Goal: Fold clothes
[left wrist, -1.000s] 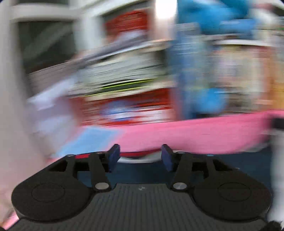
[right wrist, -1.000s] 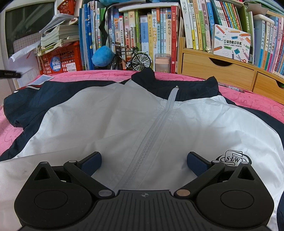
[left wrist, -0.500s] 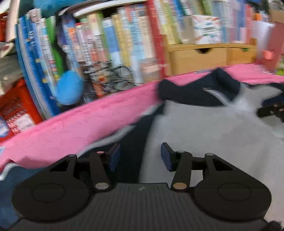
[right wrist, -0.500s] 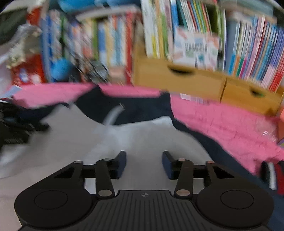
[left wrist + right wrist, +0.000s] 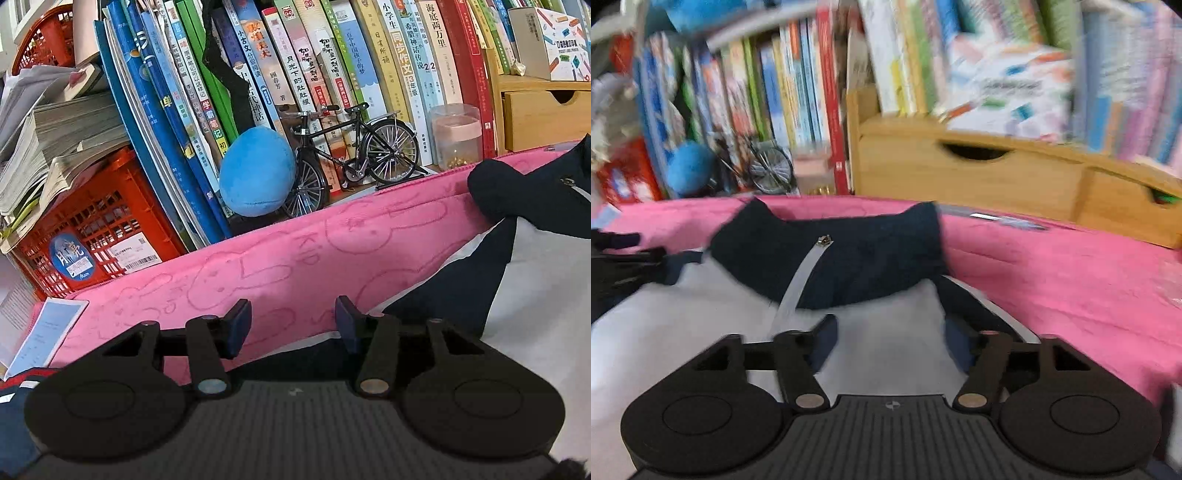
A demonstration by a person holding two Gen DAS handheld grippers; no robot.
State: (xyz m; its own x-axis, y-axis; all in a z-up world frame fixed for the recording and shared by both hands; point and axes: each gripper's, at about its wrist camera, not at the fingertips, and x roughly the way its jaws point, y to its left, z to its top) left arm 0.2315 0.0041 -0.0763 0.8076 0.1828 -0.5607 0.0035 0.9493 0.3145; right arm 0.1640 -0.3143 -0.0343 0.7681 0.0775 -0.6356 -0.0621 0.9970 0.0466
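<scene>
1. The navy-and-white zip-front jacket (image 5: 871, 254) lies spread front-up on the pink rabbit-print cloth (image 5: 295, 266), its dark collar toward the row of upright books (image 5: 332, 74). Its pale zip line runs from my side away to that collar, so that is the long axis.
2. My right gripper (image 5: 886, 343) sits over the white chest panel just right of the zip, jaws apart, nothing between them. This view is smeared, so fine contact I cannot tell.
3. My left gripper (image 5: 291, 325) hangs at the jacket's left edge, jaws apart and empty, with pink cloth ahead and the dark sleeve fabric (image 5: 461, 288) to its right.
4. I judge each gripper nearer its own side; a fold would cross the zip line.
</scene>
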